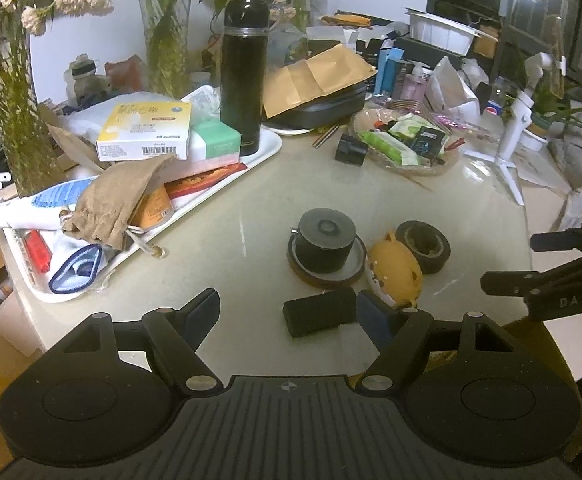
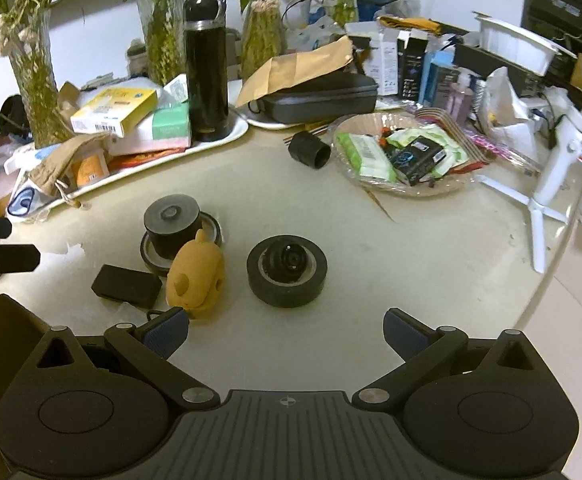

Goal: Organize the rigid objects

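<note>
On the pale round table (image 1: 231, 248) lie a flat black box (image 1: 318, 317), a black cylinder (image 1: 325, 246) standing on a round coaster, a yellow animal-shaped toy (image 1: 398, 274) and a black tape roll (image 1: 423, 246). My left gripper (image 1: 289, 314) is open above the table edge, and the black box lies just inside its right finger without being pressed. In the right wrist view my right gripper (image 2: 287, 334) is open and empty, a little short of the tape roll (image 2: 287, 271). The yellow toy (image 2: 197, 276) sits by its left finger, next to the black box (image 2: 127, 286).
A white tray (image 1: 267, 148) at the left holds boxes, a cloth pouch and a tall black flask (image 1: 244, 76). Glass vases with plants stand behind. A basket of packets (image 2: 403, 156), a short black tube (image 2: 310, 150) and a white tripod (image 2: 547, 188) stand on the far right.
</note>
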The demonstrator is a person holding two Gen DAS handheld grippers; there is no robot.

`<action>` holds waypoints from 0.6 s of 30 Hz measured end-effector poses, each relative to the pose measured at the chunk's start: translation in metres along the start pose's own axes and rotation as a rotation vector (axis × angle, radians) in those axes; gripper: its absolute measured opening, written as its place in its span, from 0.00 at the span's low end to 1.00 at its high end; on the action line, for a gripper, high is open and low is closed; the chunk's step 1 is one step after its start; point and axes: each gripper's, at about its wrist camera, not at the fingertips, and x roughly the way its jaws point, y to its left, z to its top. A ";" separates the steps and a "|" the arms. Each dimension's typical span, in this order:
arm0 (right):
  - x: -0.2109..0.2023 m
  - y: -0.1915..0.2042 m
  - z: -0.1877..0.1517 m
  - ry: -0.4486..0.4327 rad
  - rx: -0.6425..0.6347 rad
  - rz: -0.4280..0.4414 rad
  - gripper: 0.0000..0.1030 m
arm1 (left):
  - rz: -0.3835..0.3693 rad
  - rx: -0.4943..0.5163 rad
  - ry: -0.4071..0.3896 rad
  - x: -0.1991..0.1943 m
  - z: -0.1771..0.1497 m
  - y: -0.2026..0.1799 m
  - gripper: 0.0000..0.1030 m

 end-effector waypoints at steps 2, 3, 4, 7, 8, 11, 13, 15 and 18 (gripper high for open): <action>0.006 -0.002 0.003 0.012 0.000 0.007 1.00 | -0.002 -0.004 0.003 0.002 0.001 0.001 0.73; 0.010 -0.003 0.004 0.017 0.001 0.010 1.00 | -0.002 -0.004 0.001 0.002 0.001 0.002 0.73; 0.012 -0.004 0.006 0.021 0.003 0.013 1.00 | -0.002 -0.003 -0.001 0.002 0.002 0.002 0.73; 0.022 -0.006 0.011 0.032 -0.003 0.018 1.00 | -0.005 0.002 -0.010 0.003 0.004 0.003 0.73; 0.026 -0.007 0.013 0.035 -0.007 0.021 1.00 | -0.005 0.006 -0.012 0.004 0.005 0.003 0.73; 0.037 -0.008 0.018 0.051 -0.022 0.029 1.00 | 0.001 0.012 -0.011 0.007 0.007 0.004 0.73; 0.046 -0.008 0.021 0.064 -0.033 0.029 1.00 | 0.001 0.006 -0.010 0.008 0.009 0.006 0.73; 0.053 -0.009 0.023 0.076 -0.044 0.026 1.00 | -0.002 -0.006 -0.012 0.008 0.010 0.008 0.73; 0.066 -0.010 0.027 0.091 -0.052 0.025 1.00 | -0.005 -0.017 -0.013 0.008 0.011 0.010 0.73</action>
